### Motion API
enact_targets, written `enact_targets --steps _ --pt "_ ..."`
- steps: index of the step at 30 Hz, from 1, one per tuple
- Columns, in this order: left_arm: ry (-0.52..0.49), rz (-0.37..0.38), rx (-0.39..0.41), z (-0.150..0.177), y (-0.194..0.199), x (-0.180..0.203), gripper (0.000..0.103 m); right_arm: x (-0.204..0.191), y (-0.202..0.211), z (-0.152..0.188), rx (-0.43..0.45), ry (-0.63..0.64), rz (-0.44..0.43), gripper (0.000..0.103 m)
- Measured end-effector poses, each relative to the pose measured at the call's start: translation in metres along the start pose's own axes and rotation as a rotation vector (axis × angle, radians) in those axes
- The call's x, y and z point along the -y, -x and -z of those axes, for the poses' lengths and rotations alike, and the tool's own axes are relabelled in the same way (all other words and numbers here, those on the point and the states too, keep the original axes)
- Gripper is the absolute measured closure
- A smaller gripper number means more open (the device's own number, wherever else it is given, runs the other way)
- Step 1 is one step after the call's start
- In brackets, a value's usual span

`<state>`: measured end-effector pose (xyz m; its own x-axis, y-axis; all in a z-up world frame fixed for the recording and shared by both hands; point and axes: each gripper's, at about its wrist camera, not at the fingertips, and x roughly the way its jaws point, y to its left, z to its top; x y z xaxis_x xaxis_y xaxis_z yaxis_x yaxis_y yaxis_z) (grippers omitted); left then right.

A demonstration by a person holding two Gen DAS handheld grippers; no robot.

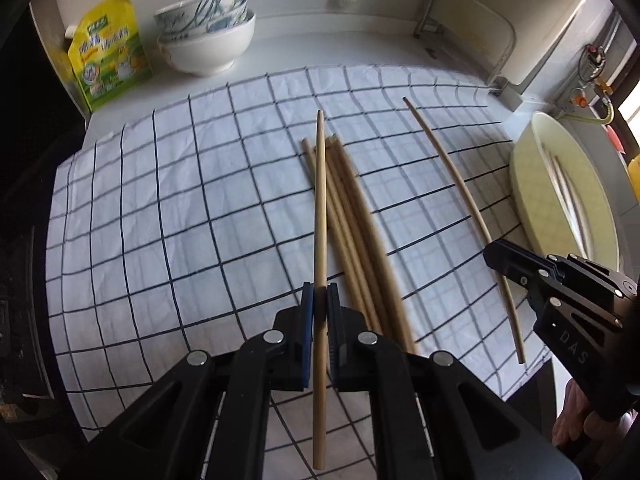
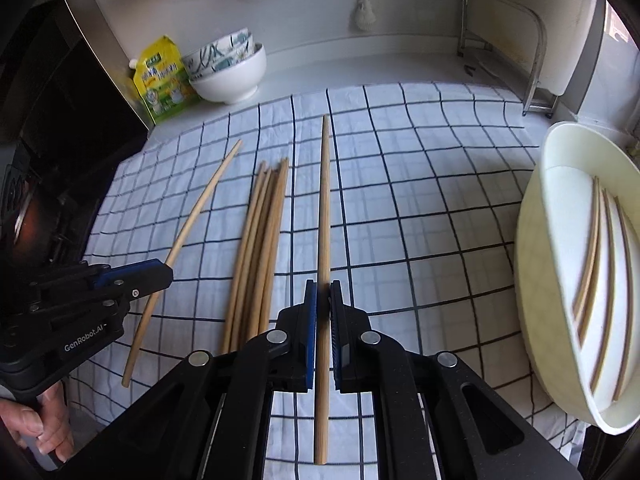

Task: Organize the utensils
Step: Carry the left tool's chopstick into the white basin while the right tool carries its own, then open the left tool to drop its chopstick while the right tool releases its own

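Observation:
My left gripper (image 1: 320, 300) is shut on one wooden chopstick (image 1: 320, 208) and holds it above the checked cloth (image 1: 180, 220). My right gripper (image 2: 323, 300) is shut on another chopstick (image 2: 324, 208). A bundle of several chopsticks (image 2: 260, 240) lies on the cloth between the two grippers; it also shows in the left wrist view (image 1: 356, 232). In the right wrist view the left gripper (image 2: 168, 272) appears at the left with its chopstick (image 2: 200, 208). In the left wrist view the right gripper (image 1: 494, 258) appears at the right with its chopstick (image 1: 452, 168). A cream tub (image 2: 532, 240) at the right holds several chopsticks (image 2: 588, 264).
Stacked bowls (image 1: 208, 36) and a yellow-green pouch (image 1: 108, 52) stand at the back left by the wall. A metal rack (image 2: 532, 60) with a white board stands at the back right. The cream tub also shows in the left wrist view (image 1: 524, 184).

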<state>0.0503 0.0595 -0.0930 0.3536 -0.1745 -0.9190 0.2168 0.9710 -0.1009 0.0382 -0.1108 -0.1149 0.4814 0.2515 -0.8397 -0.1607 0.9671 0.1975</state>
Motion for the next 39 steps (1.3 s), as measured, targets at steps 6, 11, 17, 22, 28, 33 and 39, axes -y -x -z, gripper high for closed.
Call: enact_targets --steps 6,11,17,22,28,33,39 --pt "-0.071 0.036 0.059 -0.019 0.031 0.046 0.096 0.025 0.045 -0.004 0.066 -0.023 0.006 0.097" --pt "-0.154 0.101 0.098 -0.041 0.041 0.108 0.096 0.078 0.081 0.0 0.12 -0.086 0.056 0.097" --pt "-0.261 0.184 0.115 -0.069 0.035 0.195 0.096 0.156 0.112 0.01 0.157 -0.198 0.148 0.097" --pt "-0.335 0.235 0.105 -0.092 0.014 0.261 0.096 0.217 0.122 0.021 0.163 -0.296 0.208 0.097" --pt "-0.389 0.259 0.065 -0.105 -0.024 0.315 0.096 0.26 0.115 0.027 0.146 -0.352 0.218 0.097" --pt "-0.417 0.229 0.014 -0.104 -0.055 0.336 0.096 0.275 0.099 0.026 0.121 -0.357 0.202 0.097" --pt "-0.412 0.186 -0.029 -0.103 -0.078 0.337 0.096 0.283 0.077 0.027 0.083 -0.362 0.173 0.097"
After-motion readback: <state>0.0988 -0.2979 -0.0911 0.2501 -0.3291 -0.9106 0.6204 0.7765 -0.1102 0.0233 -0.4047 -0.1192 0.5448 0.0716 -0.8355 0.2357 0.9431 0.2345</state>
